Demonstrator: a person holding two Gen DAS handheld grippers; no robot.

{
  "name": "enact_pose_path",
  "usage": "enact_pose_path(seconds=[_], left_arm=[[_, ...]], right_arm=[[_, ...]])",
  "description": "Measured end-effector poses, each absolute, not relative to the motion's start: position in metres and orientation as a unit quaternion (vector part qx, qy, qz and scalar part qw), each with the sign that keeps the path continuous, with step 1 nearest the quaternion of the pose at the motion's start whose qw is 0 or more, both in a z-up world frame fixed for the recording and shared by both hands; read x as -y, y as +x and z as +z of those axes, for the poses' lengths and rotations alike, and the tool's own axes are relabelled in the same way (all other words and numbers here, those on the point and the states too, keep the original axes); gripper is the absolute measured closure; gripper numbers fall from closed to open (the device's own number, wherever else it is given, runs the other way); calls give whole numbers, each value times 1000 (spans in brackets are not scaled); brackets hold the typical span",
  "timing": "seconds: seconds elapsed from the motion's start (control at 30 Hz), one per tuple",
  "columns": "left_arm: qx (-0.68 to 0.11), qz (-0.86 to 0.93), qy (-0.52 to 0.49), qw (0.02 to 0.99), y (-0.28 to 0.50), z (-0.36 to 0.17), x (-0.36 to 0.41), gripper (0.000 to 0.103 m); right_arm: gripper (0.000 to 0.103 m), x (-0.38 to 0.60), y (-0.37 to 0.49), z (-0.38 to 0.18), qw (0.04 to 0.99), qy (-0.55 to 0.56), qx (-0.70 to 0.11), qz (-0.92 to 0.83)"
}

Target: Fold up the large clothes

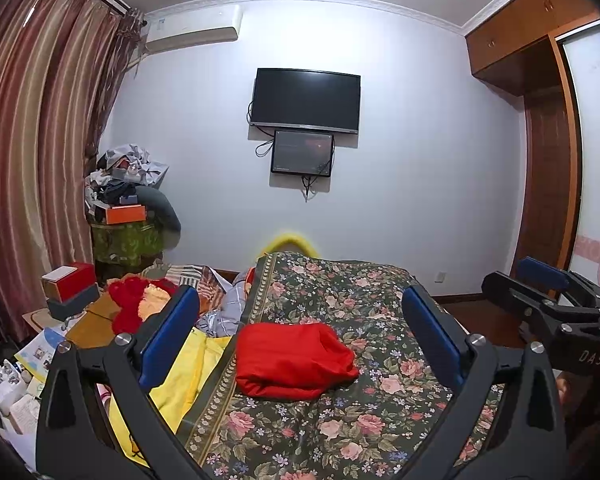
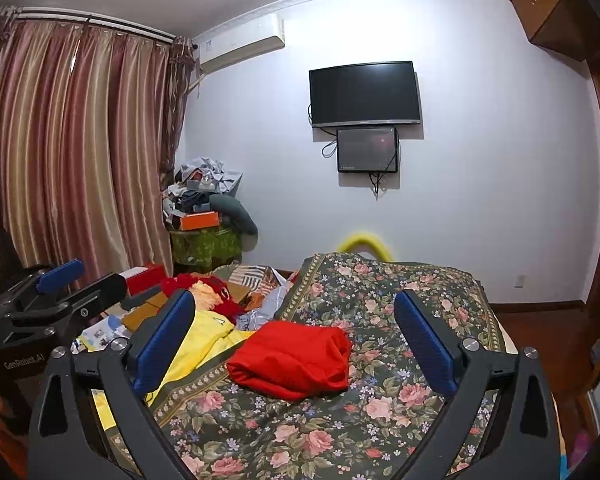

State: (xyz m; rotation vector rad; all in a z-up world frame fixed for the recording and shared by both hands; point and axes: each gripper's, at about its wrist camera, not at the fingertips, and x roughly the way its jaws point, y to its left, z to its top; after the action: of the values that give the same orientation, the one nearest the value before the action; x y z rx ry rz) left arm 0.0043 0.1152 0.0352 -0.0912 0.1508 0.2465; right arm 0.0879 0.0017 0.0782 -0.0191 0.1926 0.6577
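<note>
Left wrist view: the left tongs [image 1: 300,332] stand spread wide, blue pads apart, nothing between them. Straight ahead the red garment [image 1: 294,362] lies on the floral bedspread [image 1: 380,408], already a compact folded bundle, clear of both pads. A yellow garment [image 1: 184,384] sprawls loose off the bedspread's left border, partly behind the left pad. The right tongs [image 1: 548,292] show at the right edge, held above the bed.

Right wrist view: the right tongs [image 2: 296,332] are released too, pads far apart and empty. The red garment [image 2: 292,358] sits between them in line of sight but untouched, on the floral bedspread [image 2: 340,432]. The yellow garment [image 2: 196,344] lies crumpled to its left, near the red plush toy [image 2: 216,292]. The left tongs [image 2: 60,280] hover at the left edge.

Judgement: the red piece looks finished; the step in hand is a pause between garments. Next likely calls for reaching left to the yellow one, pinching two edges and spreading it flat on the bedspread.
</note>
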Motion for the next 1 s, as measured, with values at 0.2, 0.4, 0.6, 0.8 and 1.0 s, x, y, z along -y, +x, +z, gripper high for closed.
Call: enact_pose_path(seconds=[0.2, 0.4, 0.6, 0.8, 1.0], left_arm=[[-87, 110, -50, 989, 8, 33, -115, 1], [-89, 112, -53, 988, 10, 32, -116, 1], [-89, 111, -52, 988, 11, 32, -115, 1], [-84, 114, -42, 989, 11, 32, -111, 0], [-86, 112, -42, 989, 13, 31, -111, 0]], right_arm=[[0, 0, 89, 78, 943, -7, -93, 321], [0, -1, 90, 79, 944, -7, -95, 317], [0, 2, 91, 79, 944, -2, -96, 316], [0, 1, 91, 76, 944, -2, -100, 315], [0, 0, 91, 77, 943, -1, -102, 316]])
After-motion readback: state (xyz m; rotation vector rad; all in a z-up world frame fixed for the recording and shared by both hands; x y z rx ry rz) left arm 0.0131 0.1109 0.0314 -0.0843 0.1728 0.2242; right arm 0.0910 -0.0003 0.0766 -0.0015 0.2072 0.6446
